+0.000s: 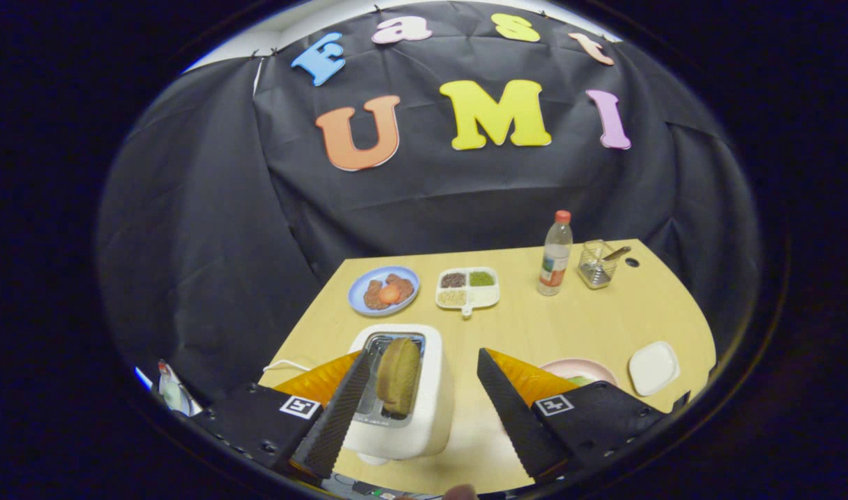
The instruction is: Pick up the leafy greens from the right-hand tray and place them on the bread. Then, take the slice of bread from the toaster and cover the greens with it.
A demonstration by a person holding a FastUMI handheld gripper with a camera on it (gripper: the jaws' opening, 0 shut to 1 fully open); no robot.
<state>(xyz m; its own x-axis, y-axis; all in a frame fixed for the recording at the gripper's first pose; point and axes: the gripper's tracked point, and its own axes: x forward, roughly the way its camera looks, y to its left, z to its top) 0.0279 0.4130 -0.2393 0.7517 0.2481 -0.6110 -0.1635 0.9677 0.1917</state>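
Your tongs (420,375) spread wide, holding nothing; white boxy toaster (403,396) with browned bread slice (398,375) between fingers on pale wooden desk (535,326).

A pale wooden table (535,326) carries a white toaster (424,417) at the near side. Behind it sit a blue plate (361,281) and a white divided tray (489,297). Further right stand a bottle (555,255) and a wire basket (596,267). Nearer, a pink plate (569,367) lies just beside a white square dish (653,367).
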